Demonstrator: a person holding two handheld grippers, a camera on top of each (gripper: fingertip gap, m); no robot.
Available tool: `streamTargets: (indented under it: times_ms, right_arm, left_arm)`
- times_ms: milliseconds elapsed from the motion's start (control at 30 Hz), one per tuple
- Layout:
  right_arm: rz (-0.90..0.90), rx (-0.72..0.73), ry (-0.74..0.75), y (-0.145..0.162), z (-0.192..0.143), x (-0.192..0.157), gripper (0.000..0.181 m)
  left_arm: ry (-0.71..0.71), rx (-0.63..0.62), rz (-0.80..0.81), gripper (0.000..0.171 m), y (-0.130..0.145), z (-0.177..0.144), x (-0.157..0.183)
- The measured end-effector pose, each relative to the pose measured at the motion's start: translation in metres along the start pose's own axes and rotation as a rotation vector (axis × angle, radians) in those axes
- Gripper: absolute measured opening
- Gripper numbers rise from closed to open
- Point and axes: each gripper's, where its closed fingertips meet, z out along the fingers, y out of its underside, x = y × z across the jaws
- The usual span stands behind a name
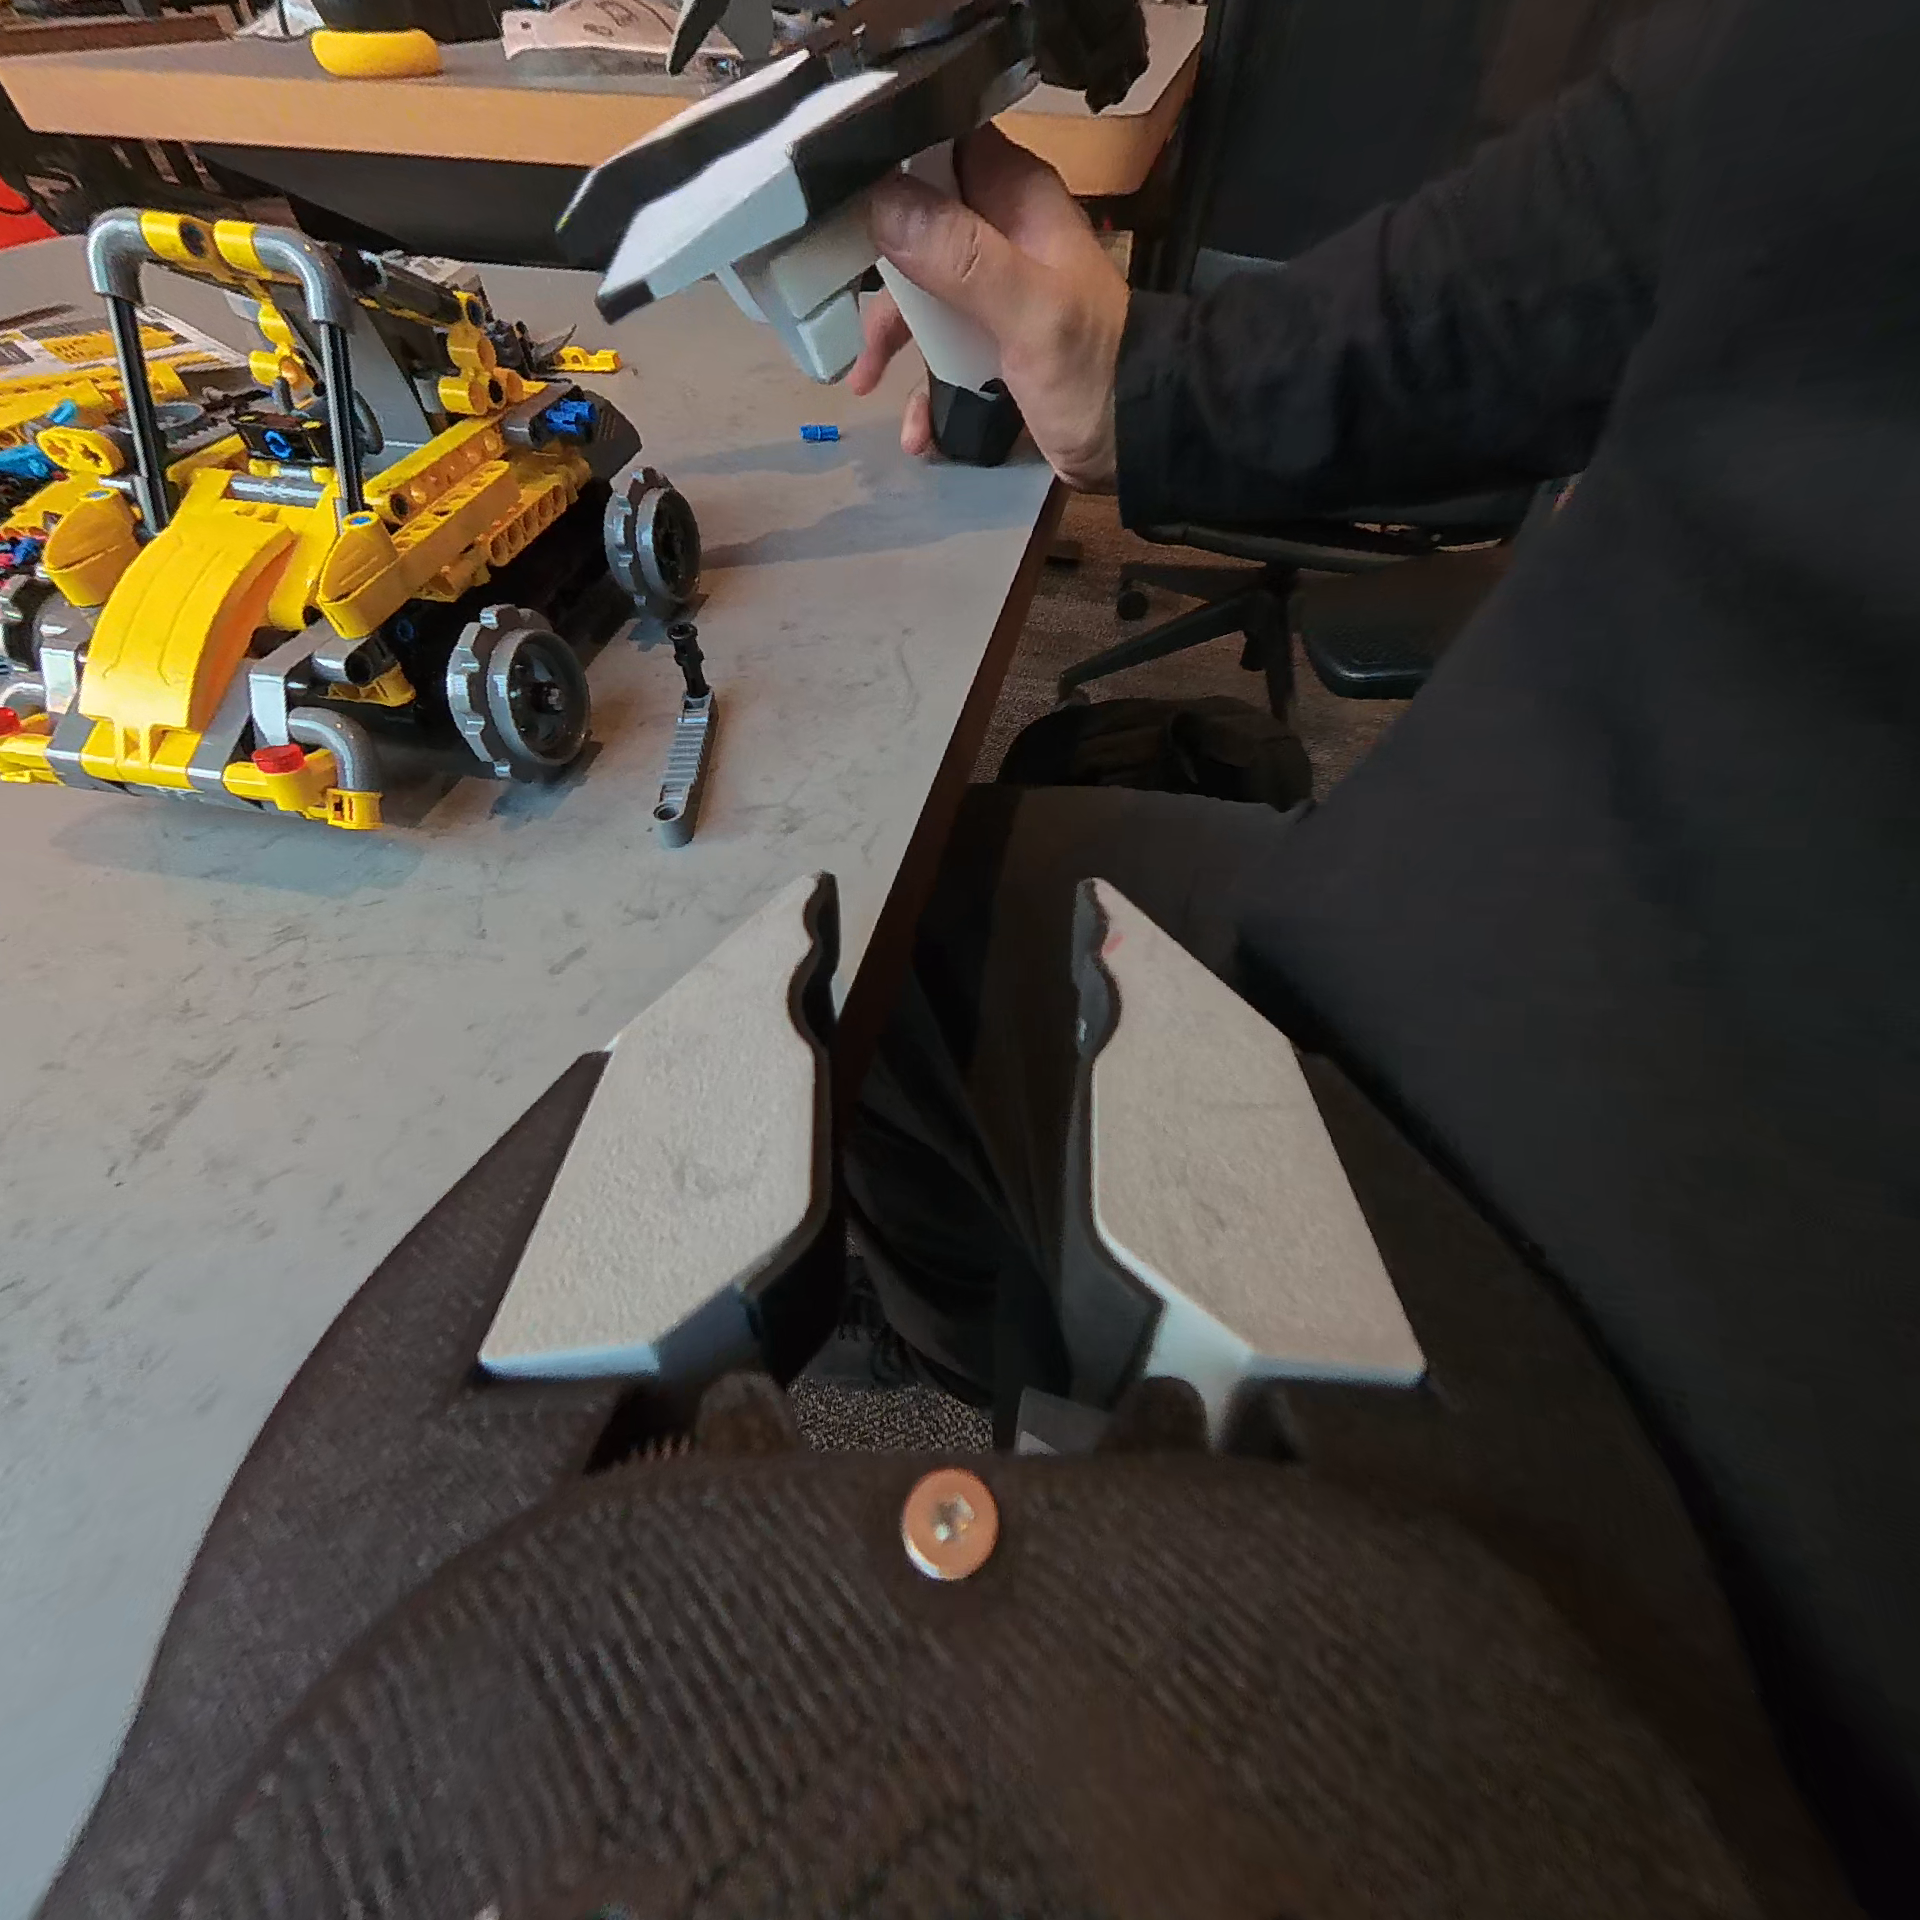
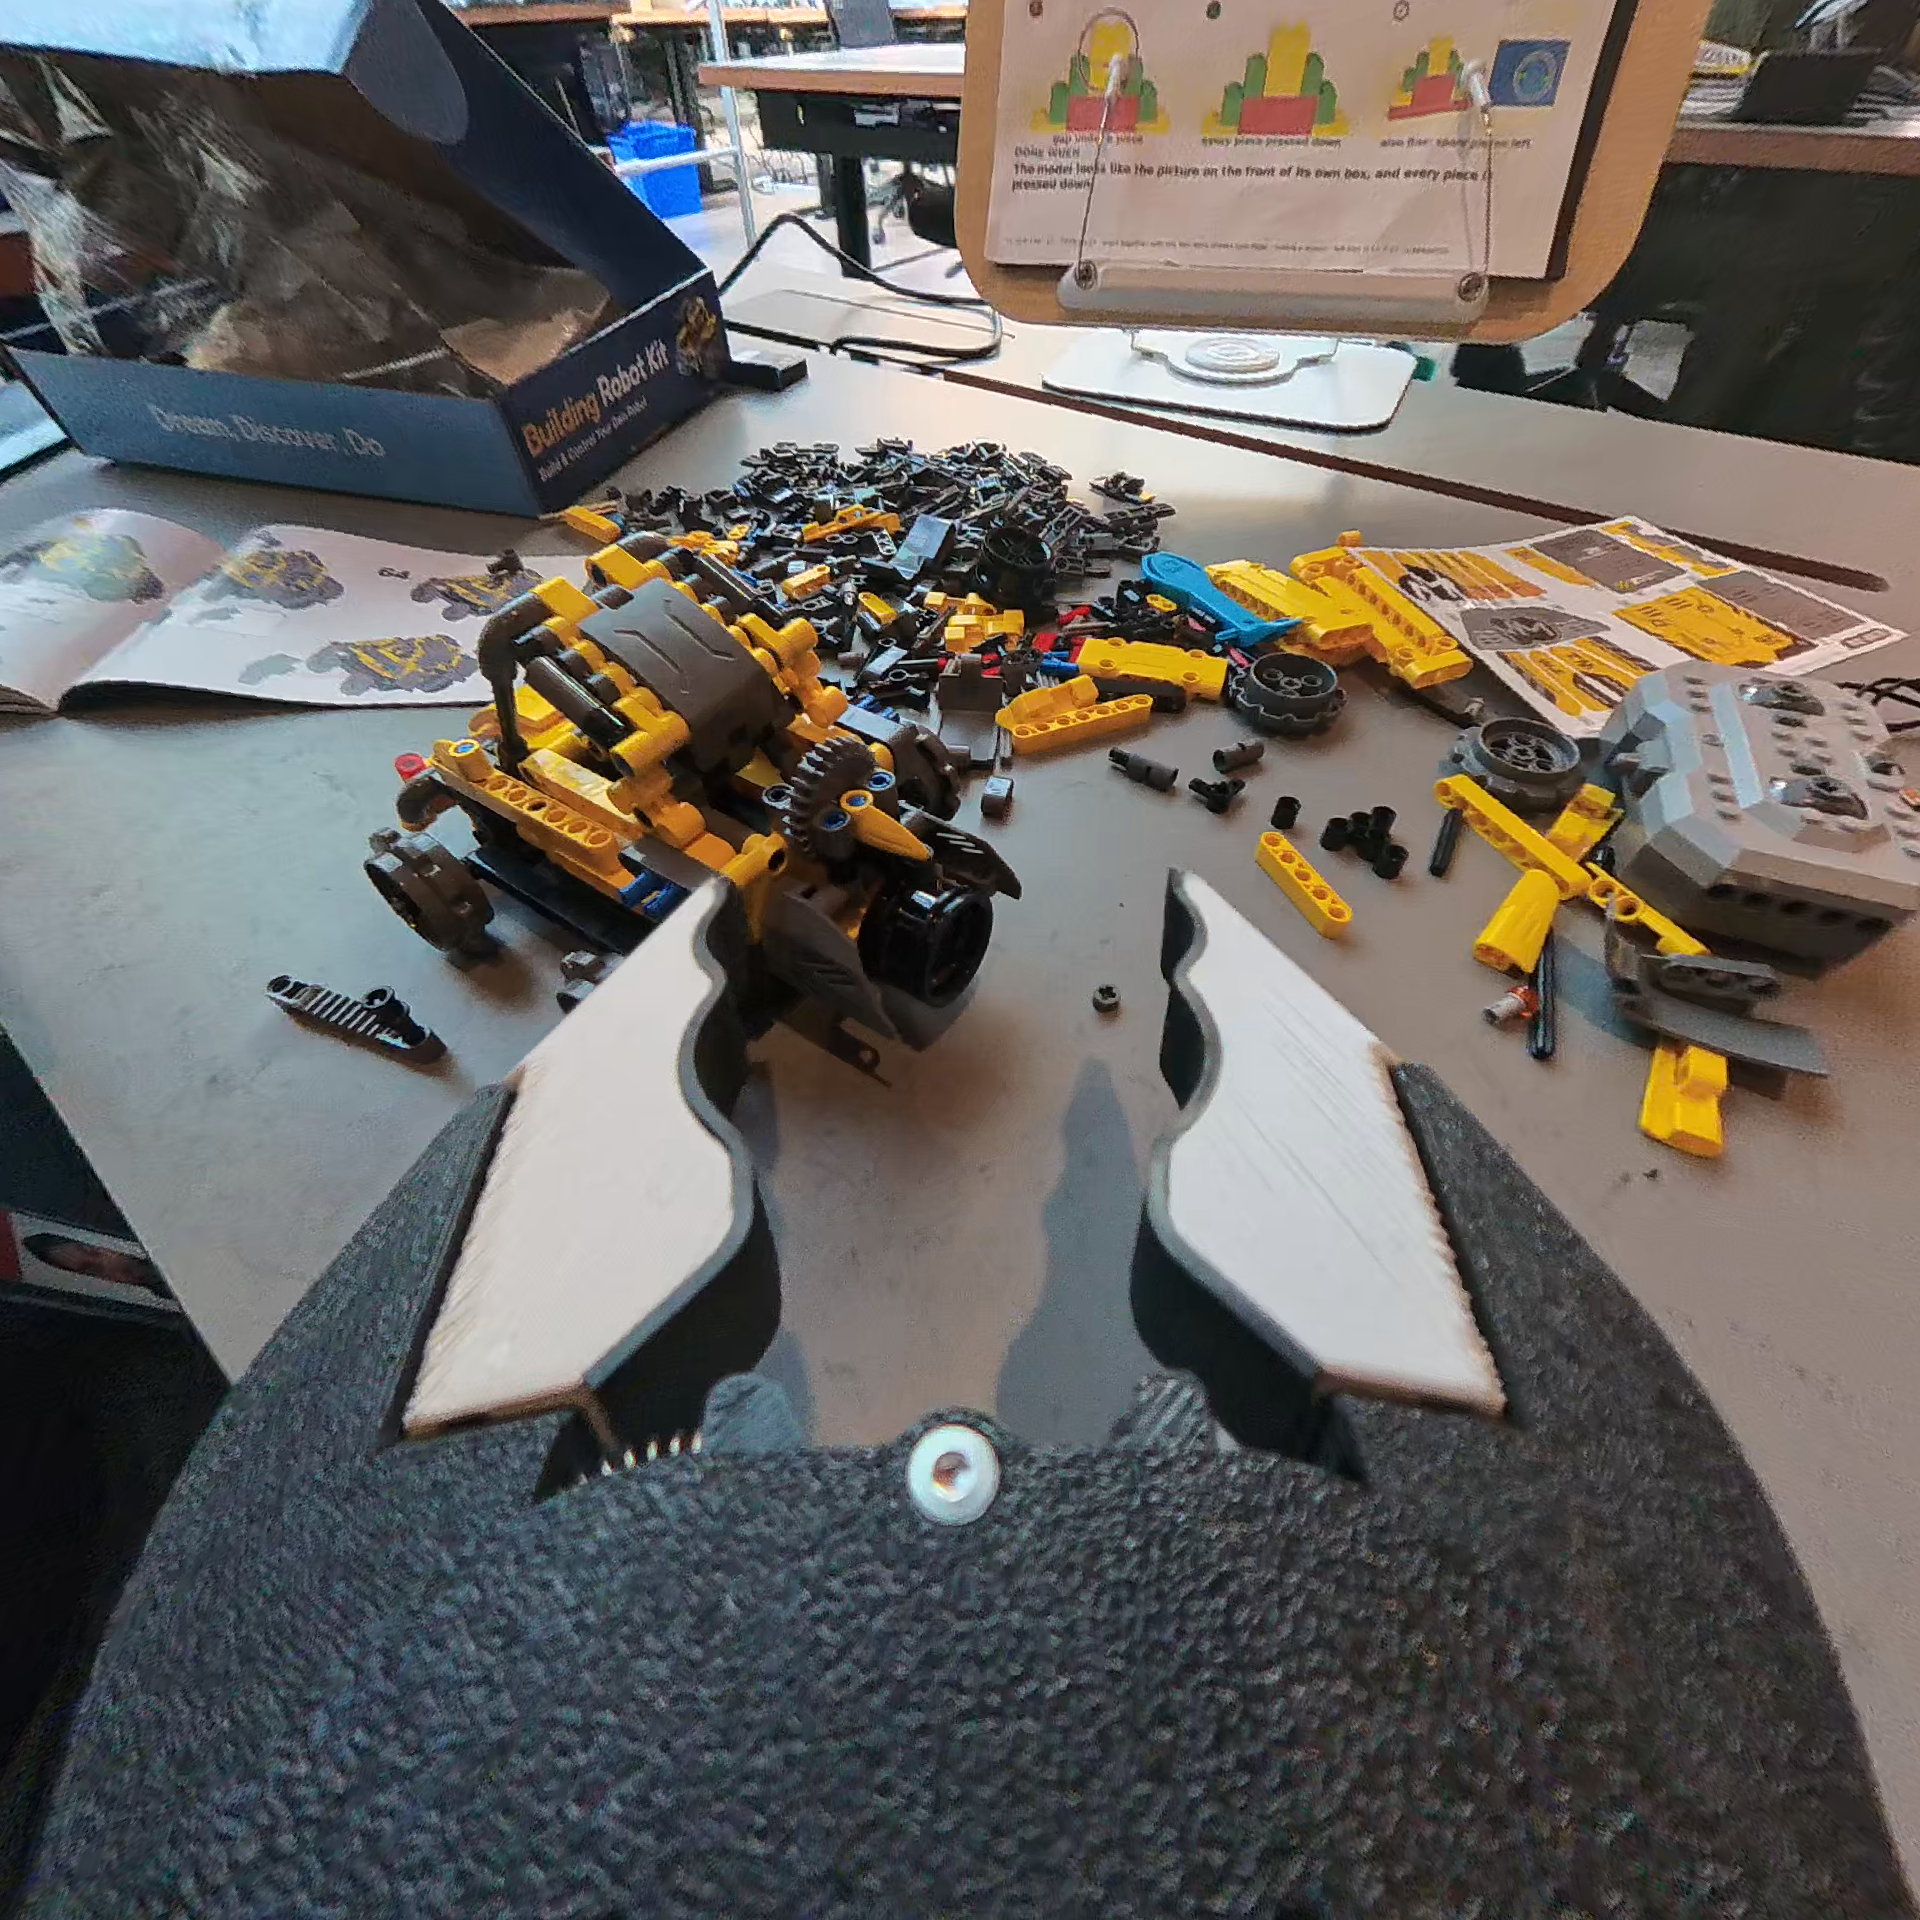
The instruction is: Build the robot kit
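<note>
A half-built yellow and black brick vehicle [image 2: 686,769] stands on the grey table [image 2: 208,831]; it also shows in the left wrist view [image 1: 312,582]. My right gripper [image 2: 940,904] is open and empty, hovering just in front of the vehicle's nose. My left gripper [image 1: 956,904] is open and empty, over the table's right edge [image 1: 966,727], pointing toward a person's dark-clothed lap. The right gripper also shows in the left wrist view [image 1: 603,260], held by a hand [image 1: 997,301] above the table. A grey toothed bar [image 1: 688,764] lies beside the vehicle's wheels.
A pile of loose black, yellow and blue pieces [image 2: 987,582] lies behind the vehicle. A grey block [image 2: 1766,800] sits at the right, an open blue box [image 2: 364,343] and a booklet [image 2: 208,613] at the left, a stand with a sheet [image 2: 1278,156] at the back. An office chair [image 1: 1299,582] stands beyond the table edge.
</note>
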Motion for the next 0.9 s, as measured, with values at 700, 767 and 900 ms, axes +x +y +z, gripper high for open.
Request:
streamTargets:
  times_ms: [700,767,900]
  right_arm:
    - [-0.228,-0.004,-0.083,-0.004,0.007,-0.033,0.078]
    - [-0.219,-0.067,-0.100,0.005,0.003,-0.035,0.078]
    - [-0.183,-0.201,-0.179,0.027,-0.006,-0.044,0.066]
  left_arm:
    - [-0.157,-0.086,-0.062,0.038,-0.020,0.005,-0.024]
    - [-0.189,-0.126,-0.065,0.036,-0.021,0.007,-0.035]
    - [-0.222,-0.229,-0.099,0.035,-0.018,0.020,-0.059]
